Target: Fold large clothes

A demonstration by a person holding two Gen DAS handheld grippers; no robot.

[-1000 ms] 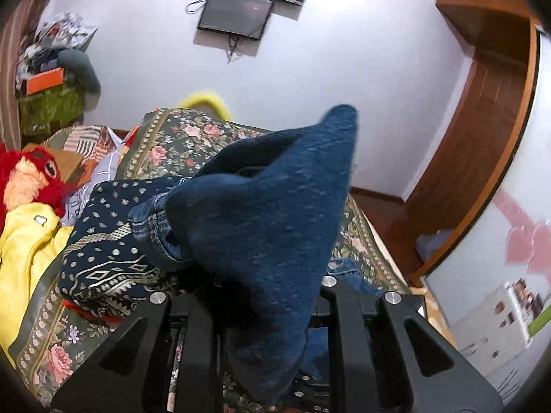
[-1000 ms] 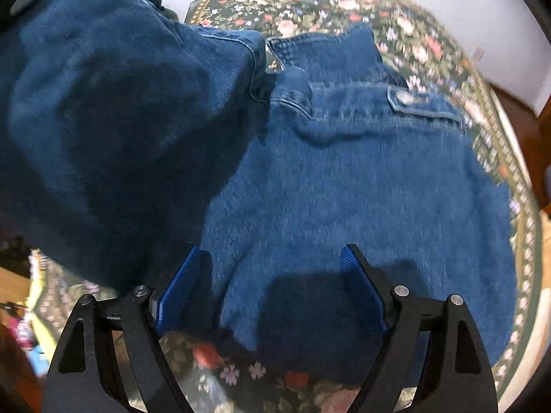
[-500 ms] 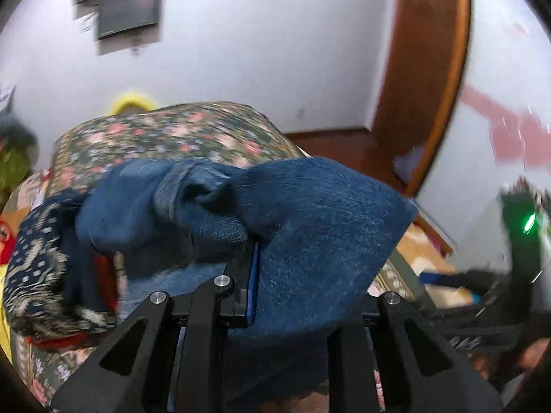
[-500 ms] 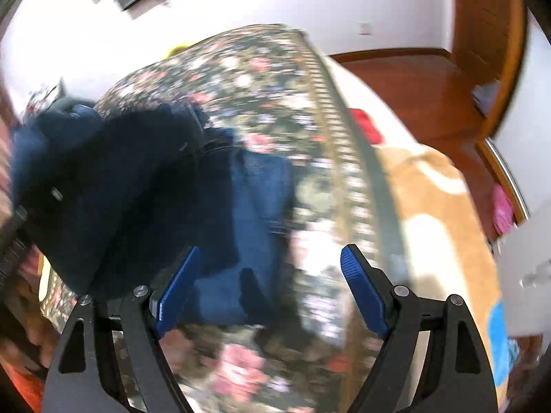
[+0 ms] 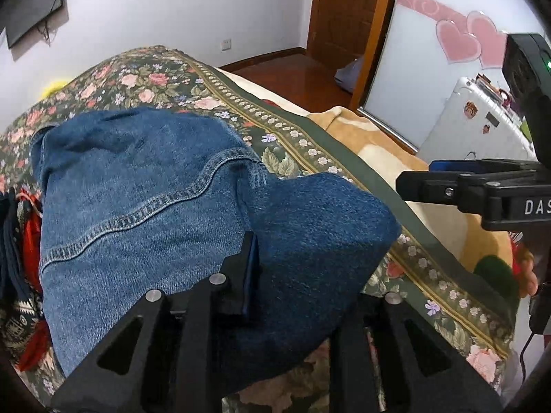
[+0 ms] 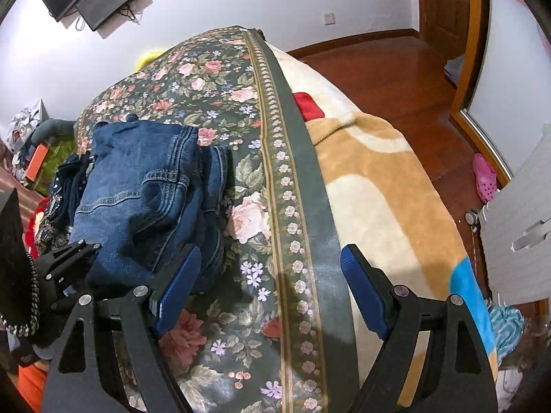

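Right now I see the denim jacket (image 5: 144,199) bunched in a rough fold on the floral bedspread (image 6: 241,158), toward the left side of the bed. My left gripper (image 5: 286,275) is clamped on a dark flap of the denim at the jacket's near right corner; the one blue pad I can see presses against the cloth, and the fabric drapes over the other finger and hides it. In the right wrist view the same jacket (image 6: 144,189) shows stacked seams and a doubled right edge that stops well short of the bedspread's green border band (image 6: 296,158).

My right gripper (image 6: 265,285) has its fingers spread wide and holds nothing; it hangs above bare floral cloth just right of the jacket, its left blue pad (image 6: 175,289) close to the denim's near edge, though I cannot tell if they touch. From the left wrist view I see that gripper (image 5: 482,186) off to the right, over the bed's edge.

Left of the jacket, a navy patterned garment (image 6: 62,192) and something red crowd against it. To the right, the bedspread runs open to its border, then a tan and cream blanket (image 6: 378,179) covers the mattress to its right edge. Beyond that lies the wooden floor (image 6: 389,72), with a white suitcase (image 5: 475,117) near the sliding door.
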